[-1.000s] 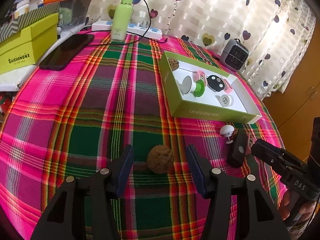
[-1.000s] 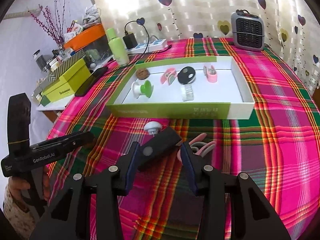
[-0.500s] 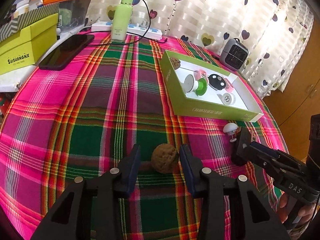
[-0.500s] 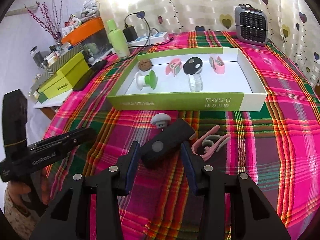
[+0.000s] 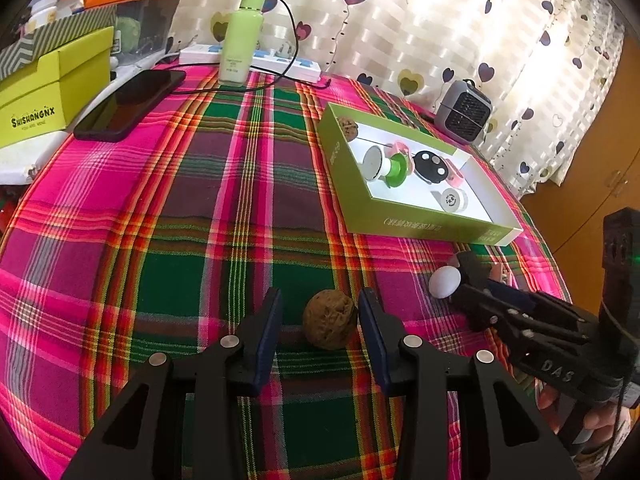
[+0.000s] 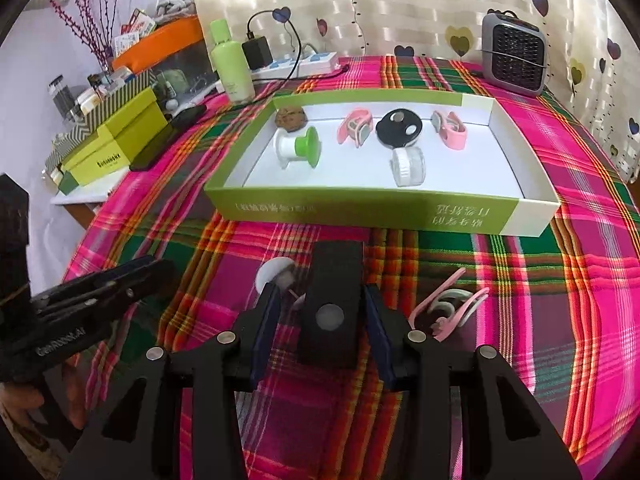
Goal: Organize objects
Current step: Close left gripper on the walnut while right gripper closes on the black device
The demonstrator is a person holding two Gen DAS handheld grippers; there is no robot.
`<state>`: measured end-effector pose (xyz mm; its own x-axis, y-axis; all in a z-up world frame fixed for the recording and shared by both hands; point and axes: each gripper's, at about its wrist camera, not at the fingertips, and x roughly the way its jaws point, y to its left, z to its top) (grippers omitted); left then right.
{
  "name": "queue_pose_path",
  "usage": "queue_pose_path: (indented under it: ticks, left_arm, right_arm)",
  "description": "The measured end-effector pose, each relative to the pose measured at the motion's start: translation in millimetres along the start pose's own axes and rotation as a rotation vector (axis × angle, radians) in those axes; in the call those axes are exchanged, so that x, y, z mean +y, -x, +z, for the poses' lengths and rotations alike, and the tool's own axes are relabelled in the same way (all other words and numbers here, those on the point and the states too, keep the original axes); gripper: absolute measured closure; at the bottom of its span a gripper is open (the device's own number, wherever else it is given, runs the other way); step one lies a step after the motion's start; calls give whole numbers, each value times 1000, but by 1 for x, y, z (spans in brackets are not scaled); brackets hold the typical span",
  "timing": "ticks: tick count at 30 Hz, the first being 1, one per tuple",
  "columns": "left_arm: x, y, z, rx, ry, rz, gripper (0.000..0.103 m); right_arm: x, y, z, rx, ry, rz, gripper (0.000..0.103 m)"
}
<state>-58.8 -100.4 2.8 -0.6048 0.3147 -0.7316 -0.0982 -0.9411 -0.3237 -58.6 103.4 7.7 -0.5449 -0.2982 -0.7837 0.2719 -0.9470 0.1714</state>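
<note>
- The left gripper is set low over the plaid tablecloth so that the walnut sits between its fingers; the right pad seems to touch the nut, while a gap is seen on the left, so nothing is gripped and the jaws are taken as released.
- The right gripper is placed astride the black block, whose long axis is lined up between the fingers; whether the pads press on it cannot be told.
- A white knob and a pink clip are left loose on the cloth just beside the block.
- The green tray, already stocked with a second walnut and other small pieces, is judged to be the destination.
</note>
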Motion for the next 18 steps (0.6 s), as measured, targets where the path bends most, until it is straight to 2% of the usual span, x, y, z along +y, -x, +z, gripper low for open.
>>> queue_pose_path:
  ticks: [4, 18]
  left_arm:
    - [-2, 0, -1, 1, -10, 1, 65]
    - [-1, 0, -1, -1, -29, 0, 63]
  right_arm:
    - [2, -1, -1, -7, 31, -34, 60]
    - [-15, 5, -3, -28, -20, 17, 60]
